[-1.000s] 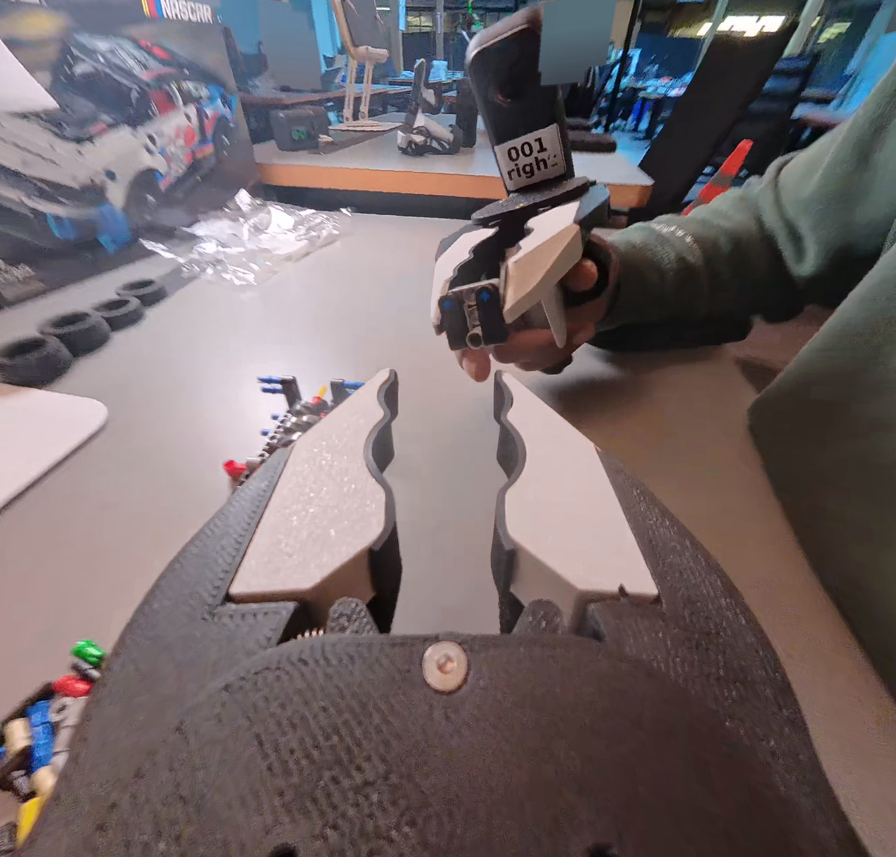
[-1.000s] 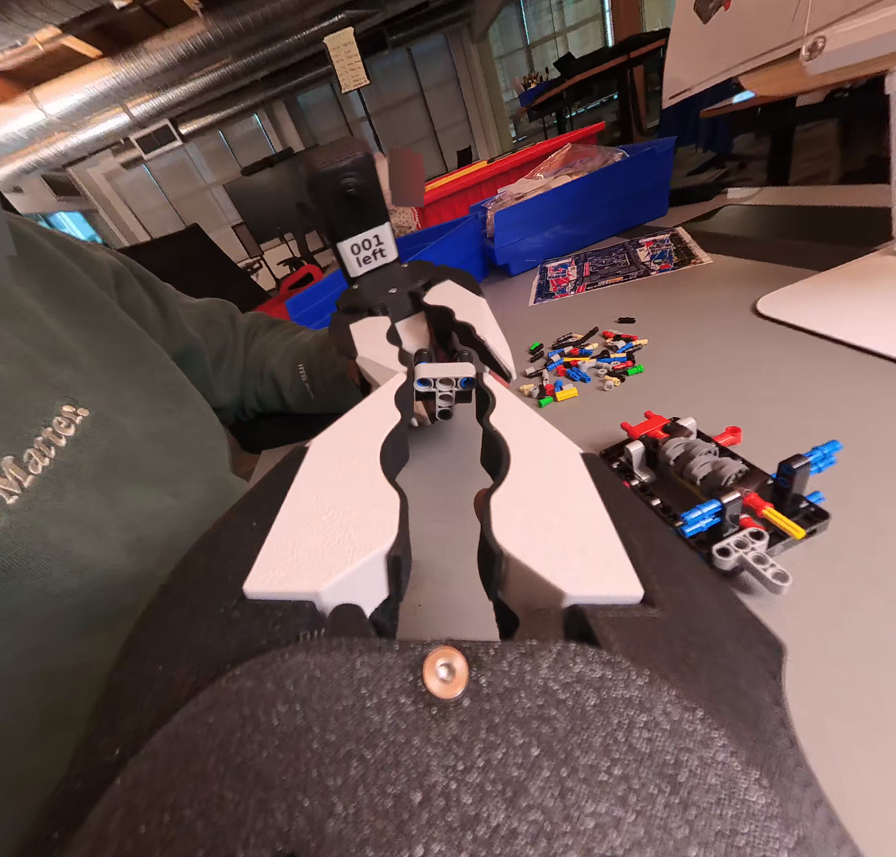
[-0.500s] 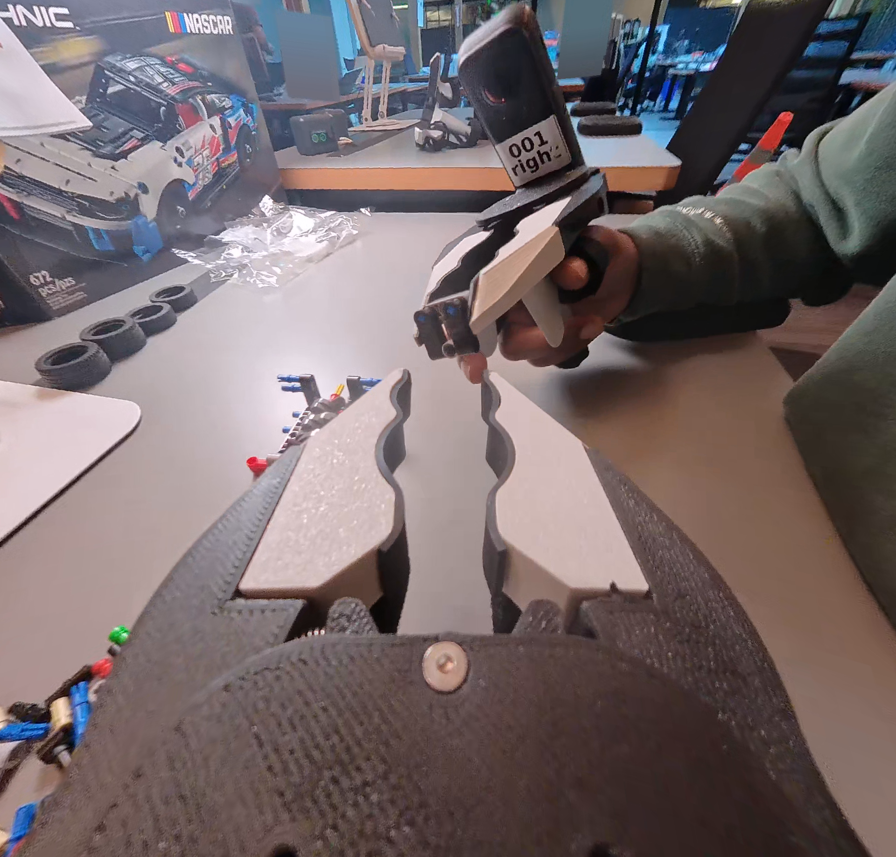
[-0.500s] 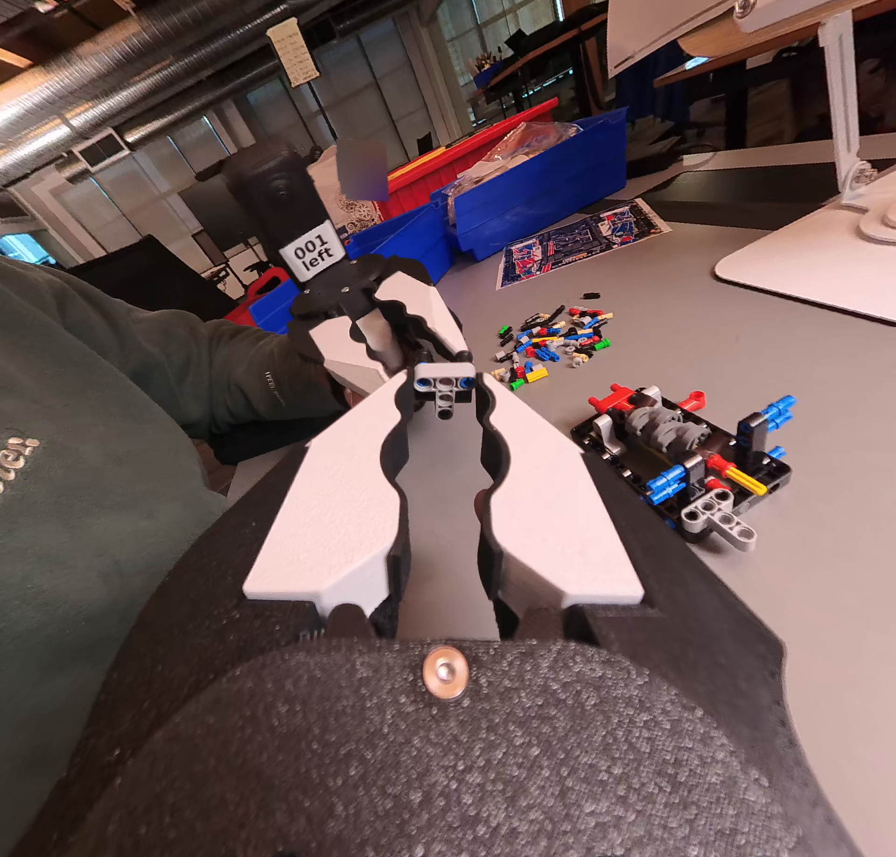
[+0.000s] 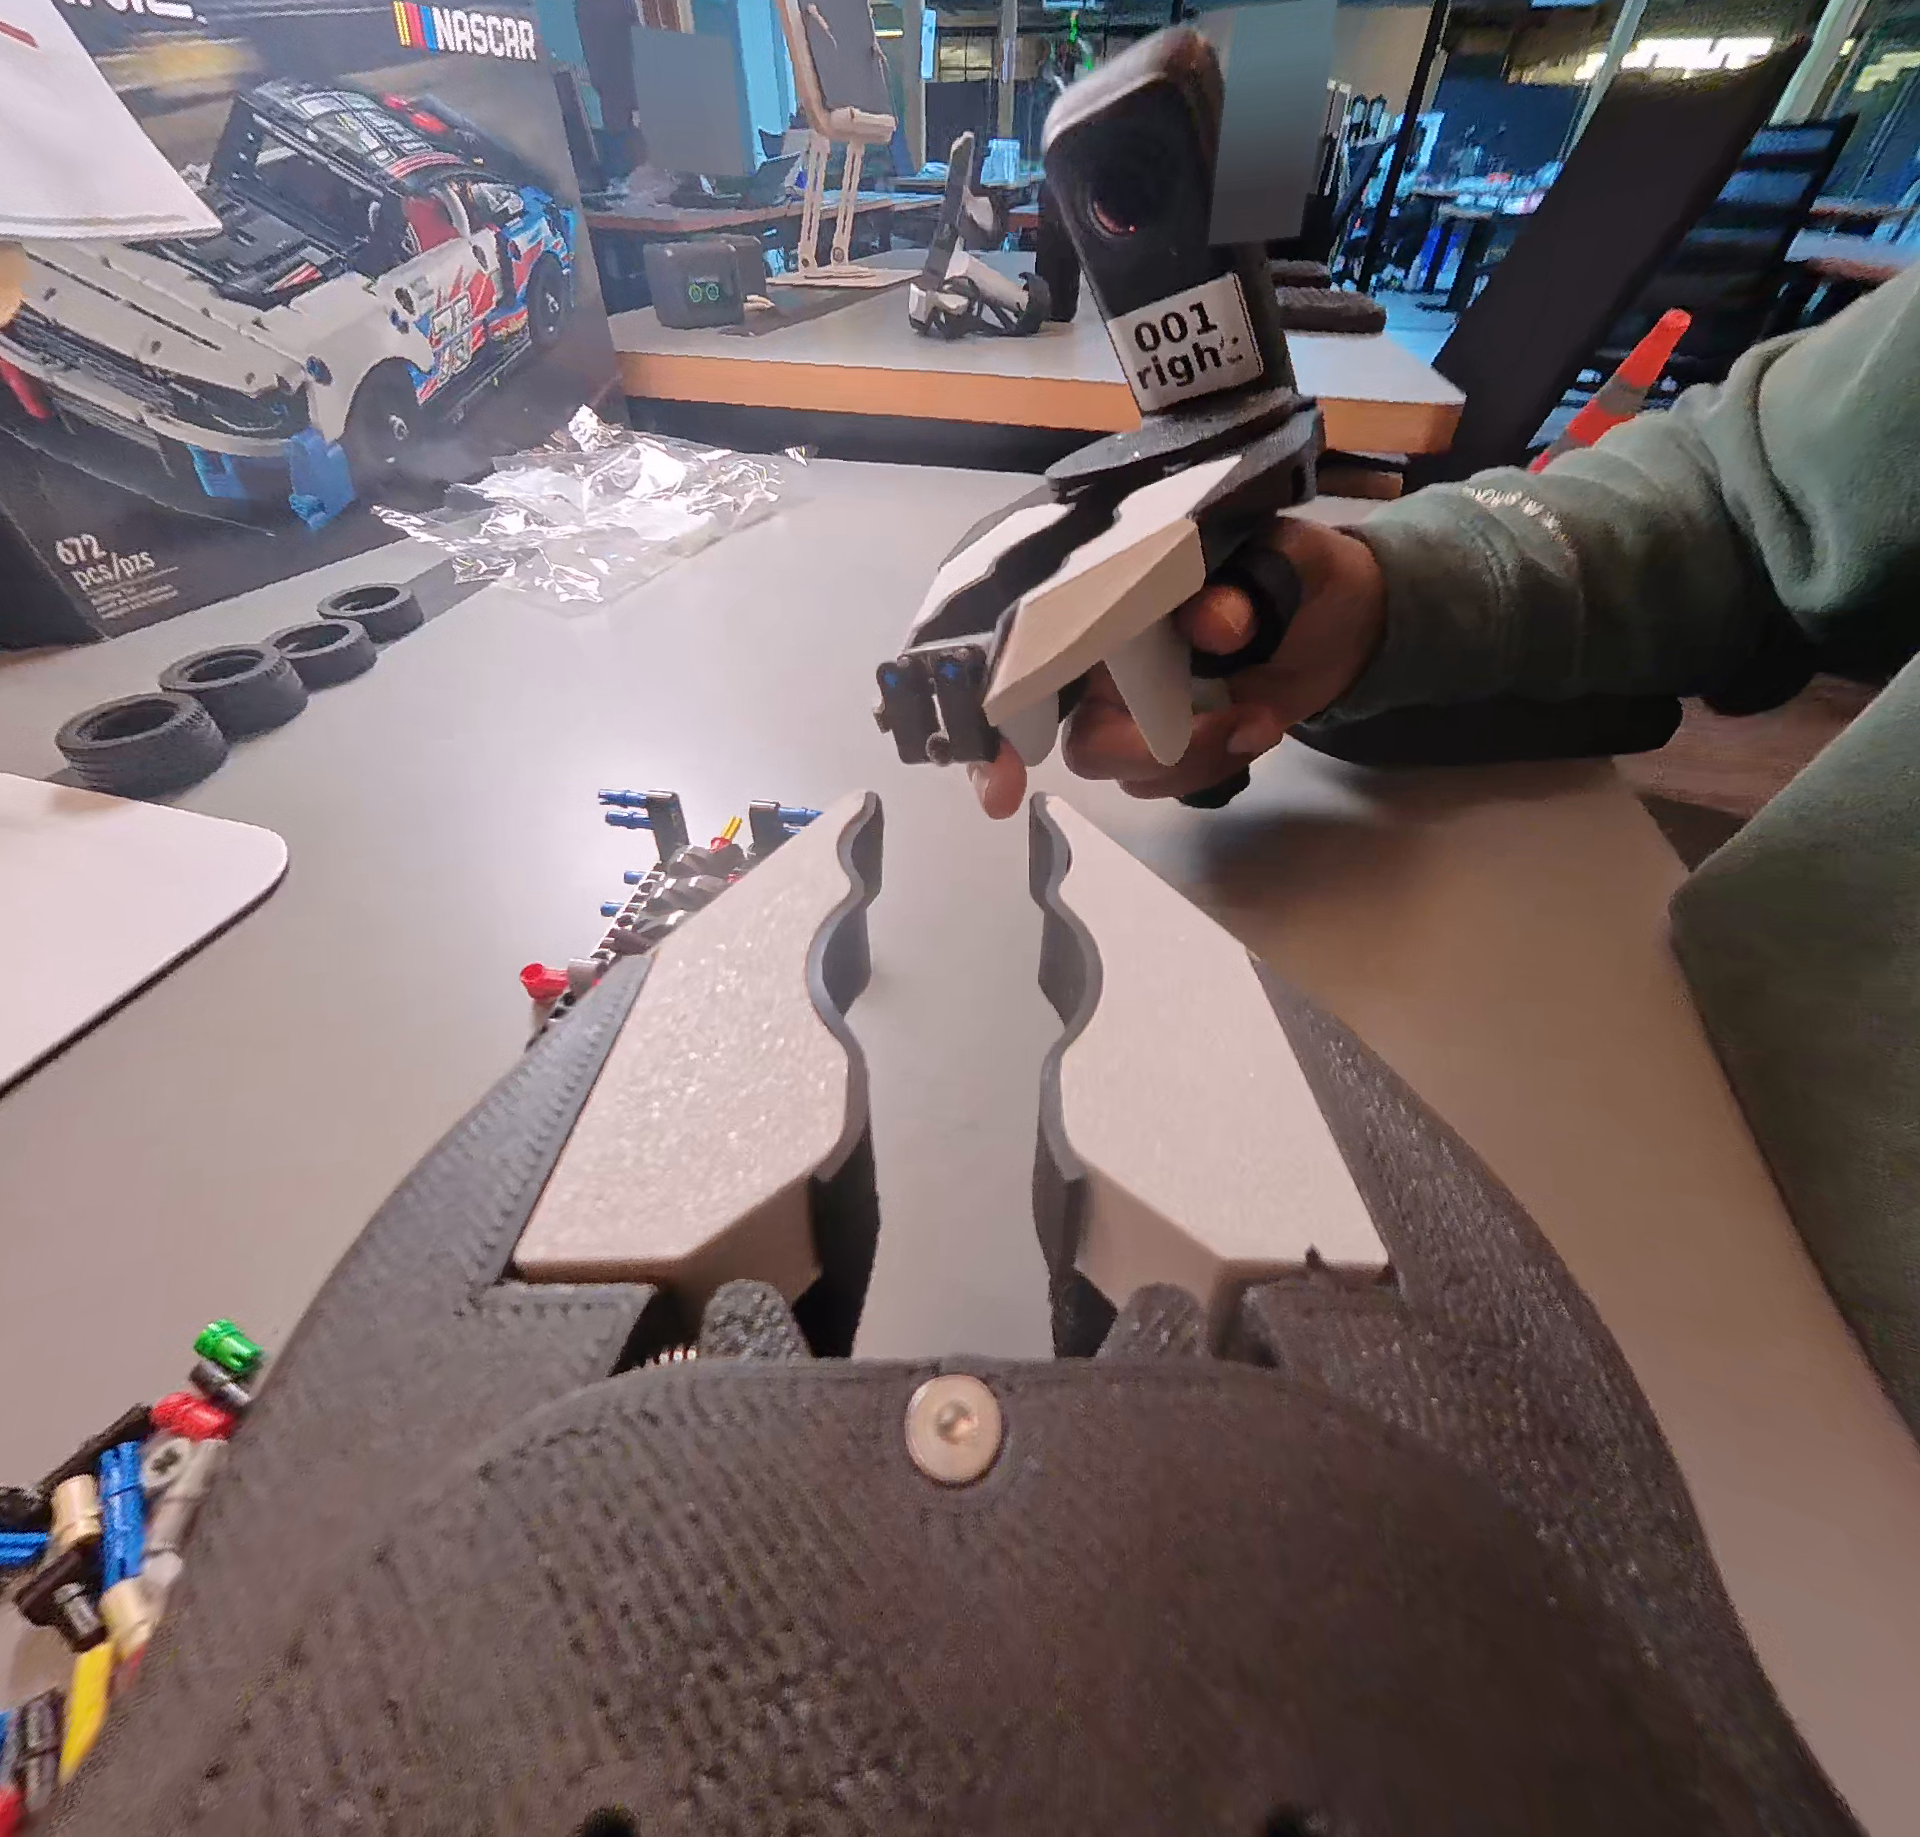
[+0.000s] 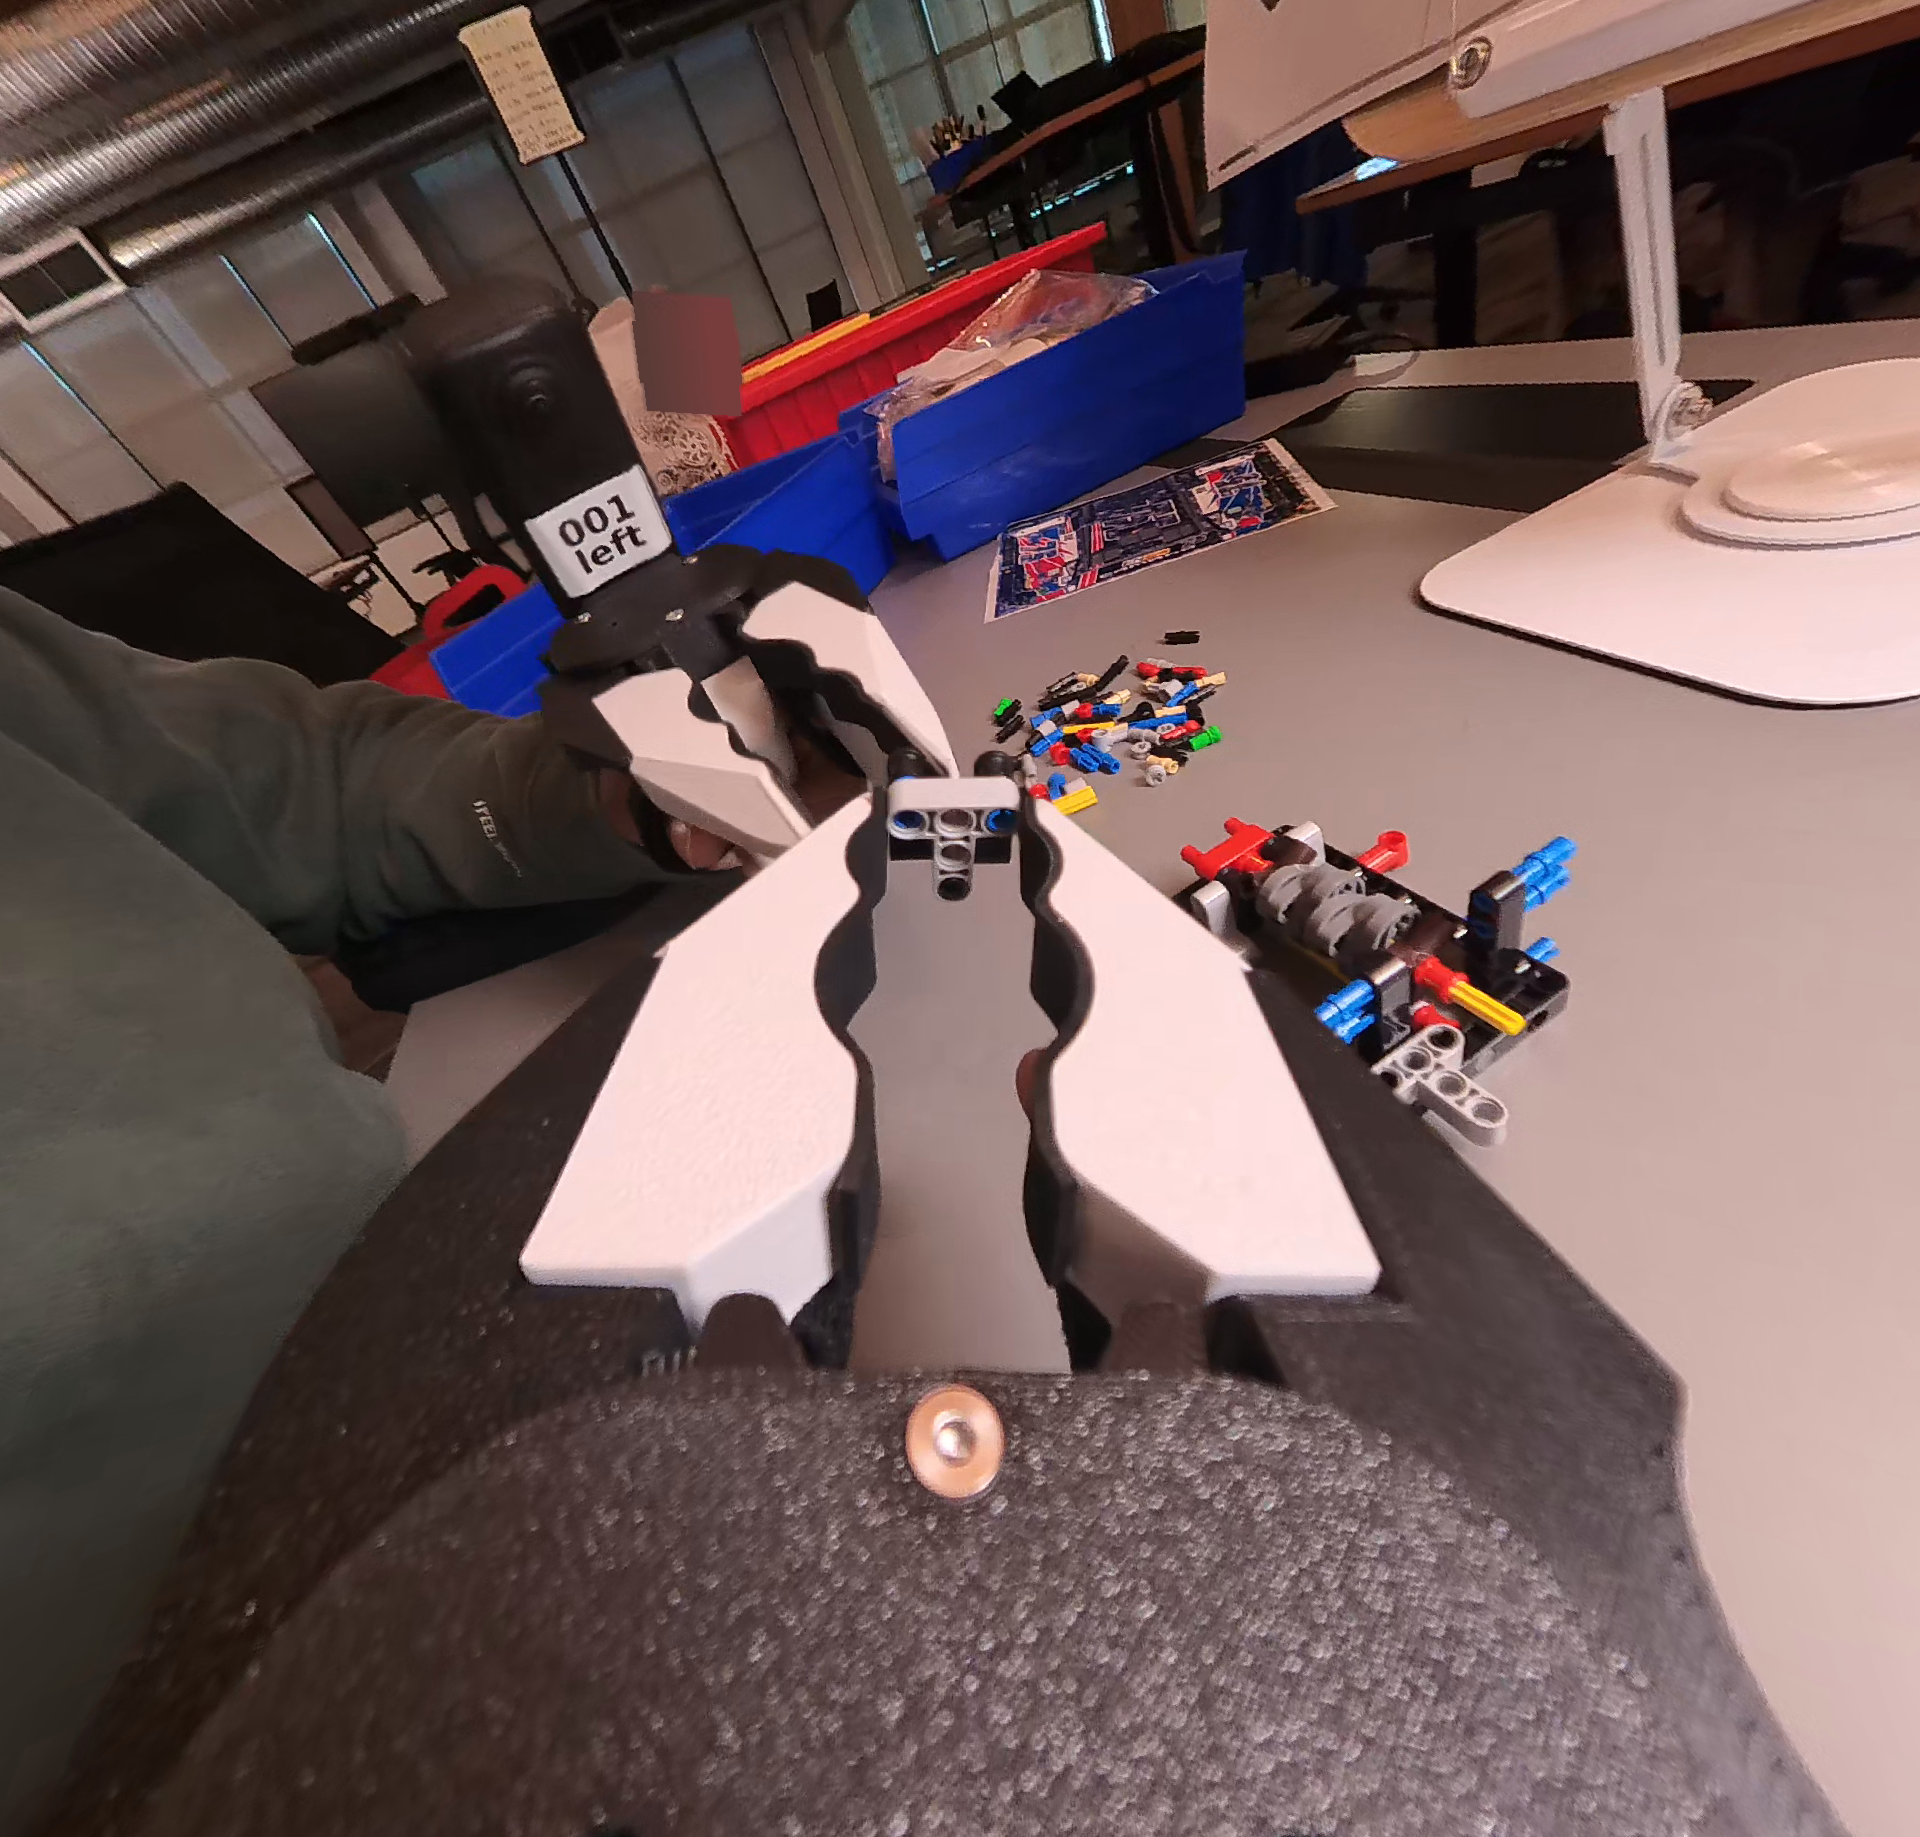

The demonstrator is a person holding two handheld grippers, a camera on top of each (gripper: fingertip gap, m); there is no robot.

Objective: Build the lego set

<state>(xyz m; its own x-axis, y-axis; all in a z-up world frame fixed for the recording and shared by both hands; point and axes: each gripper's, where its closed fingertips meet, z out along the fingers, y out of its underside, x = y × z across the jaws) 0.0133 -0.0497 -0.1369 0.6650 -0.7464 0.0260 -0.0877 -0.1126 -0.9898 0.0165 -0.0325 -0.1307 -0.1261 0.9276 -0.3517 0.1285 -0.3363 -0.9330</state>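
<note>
My right gripper (image 6: 951, 816) is shut on a small grey T-shaped lego piece (image 6: 951, 831) with blue pins, held in the air above the table. It also shows in the left wrist view (image 5: 935, 707), just beyond my left fingertips. My left gripper (image 5: 956, 816) is open and empty, and points at the right gripper; it shows in the right wrist view (image 6: 862, 785) close behind the held piece. A partly built black frame with grey, red, blue and yellow parts (image 6: 1382, 935) lies on the grey table to the right; it is half hidden in the left wrist view (image 5: 675, 883).
A pile of loose small parts (image 6: 1122, 717) lies behind the frame, also at the lower left of the left wrist view (image 5: 94, 1538). Several black tyres (image 5: 239, 675), the set's box (image 5: 281, 260), a clear bag (image 5: 603, 509), a white stand base (image 6: 1714, 561), blue bins (image 6: 1060, 437) and a sticker sheet (image 6: 1153, 525) ring the table.
My right gripper has carried the grey piece leftwards, closer to my left fingertips. The left jaws have narrowed a little. Both views have shifted slightly.
</note>
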